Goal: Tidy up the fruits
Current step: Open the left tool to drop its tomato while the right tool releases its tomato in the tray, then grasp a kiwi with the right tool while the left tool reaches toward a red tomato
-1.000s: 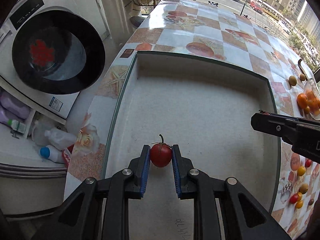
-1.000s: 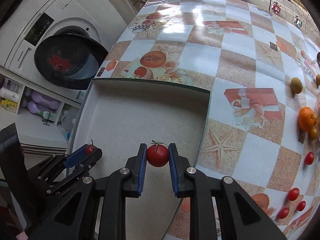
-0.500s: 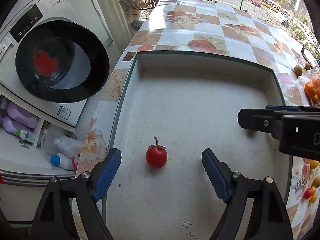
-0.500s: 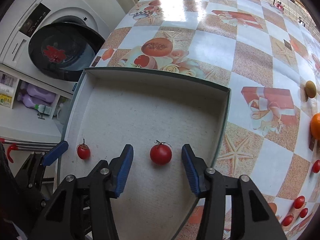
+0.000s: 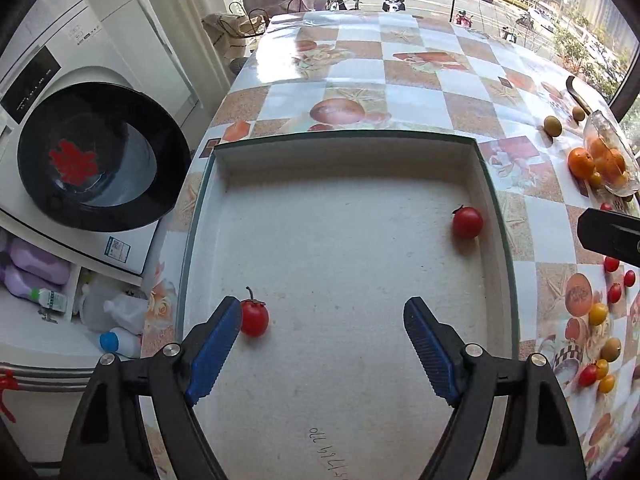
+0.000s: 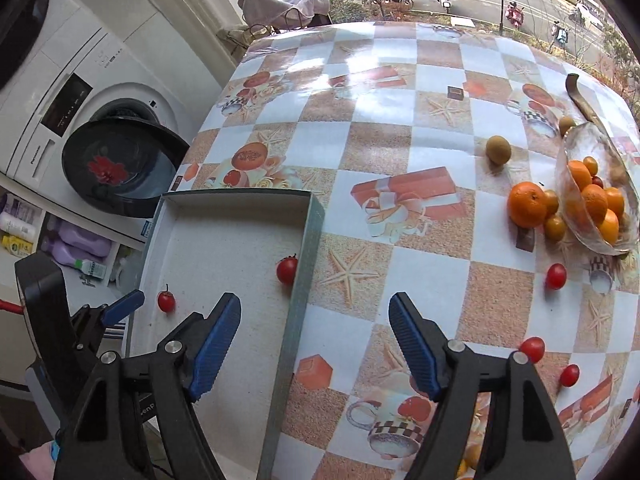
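Two cherry tomatoes now lie loose in your white tray (image 5: 224,216): one (image 5: 254,318) at 7 o'clock, touching the left pad, the other (image 5: 467,222) at 3 o'clock by the wall. A second ago each was clamped. Your left gripper (image 5: 322,344) gapes empty; your right gripper (image 6: 314,338), jaws just opened, holds nothing and has swung toward the tablecloth (image 6: 400,160) fruit. Two placements done; many remain.
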The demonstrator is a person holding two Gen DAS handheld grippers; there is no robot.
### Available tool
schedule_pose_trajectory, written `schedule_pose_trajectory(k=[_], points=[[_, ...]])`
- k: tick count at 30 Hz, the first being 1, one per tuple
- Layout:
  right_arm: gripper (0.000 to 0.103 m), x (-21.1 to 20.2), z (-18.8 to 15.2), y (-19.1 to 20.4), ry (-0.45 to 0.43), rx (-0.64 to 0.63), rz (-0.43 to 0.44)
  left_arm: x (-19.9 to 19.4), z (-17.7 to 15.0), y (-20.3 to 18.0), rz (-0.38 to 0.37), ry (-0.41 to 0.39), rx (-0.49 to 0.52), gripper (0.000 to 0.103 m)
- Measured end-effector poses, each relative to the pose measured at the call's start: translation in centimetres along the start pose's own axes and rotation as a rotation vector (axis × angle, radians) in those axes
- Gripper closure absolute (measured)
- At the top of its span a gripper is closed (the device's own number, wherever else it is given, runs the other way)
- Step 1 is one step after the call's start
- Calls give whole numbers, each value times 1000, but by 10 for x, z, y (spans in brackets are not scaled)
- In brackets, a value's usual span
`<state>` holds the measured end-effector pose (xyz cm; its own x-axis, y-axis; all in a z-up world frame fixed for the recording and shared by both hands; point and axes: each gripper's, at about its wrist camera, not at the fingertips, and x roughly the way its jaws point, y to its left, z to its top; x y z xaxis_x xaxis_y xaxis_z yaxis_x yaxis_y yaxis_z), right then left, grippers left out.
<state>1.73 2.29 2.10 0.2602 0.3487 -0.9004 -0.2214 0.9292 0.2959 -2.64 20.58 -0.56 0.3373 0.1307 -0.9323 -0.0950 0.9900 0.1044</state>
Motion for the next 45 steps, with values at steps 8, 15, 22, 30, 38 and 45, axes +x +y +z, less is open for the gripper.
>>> schedule_pose_trajectory(k=[8, 15, 22, 30, 38, 45], points=[[23, -35, -28, -73, -23, 116, -102, -17, 17, -62, -73, -34, 107, 19], [23, -47, -47, -126, -33, 212, -170, -23, 23, -99, -107, -41, 171, 19], [23, -53, -56, -177, -65, 283, -233, -25, 20, -123, -118, -37, 196, 19], [32, -49, -46, -223, -117, 283, -308, -20, 12, -157, -153, -6, 198, 19], [48, -36, -16, -245, -149, 209, -305, -18, 15, -186, -191, 12, 183, 19], [57, -22, 3, -251, -157, 125, -293, -16, 30, -207, -212, 8, 166, 19]])
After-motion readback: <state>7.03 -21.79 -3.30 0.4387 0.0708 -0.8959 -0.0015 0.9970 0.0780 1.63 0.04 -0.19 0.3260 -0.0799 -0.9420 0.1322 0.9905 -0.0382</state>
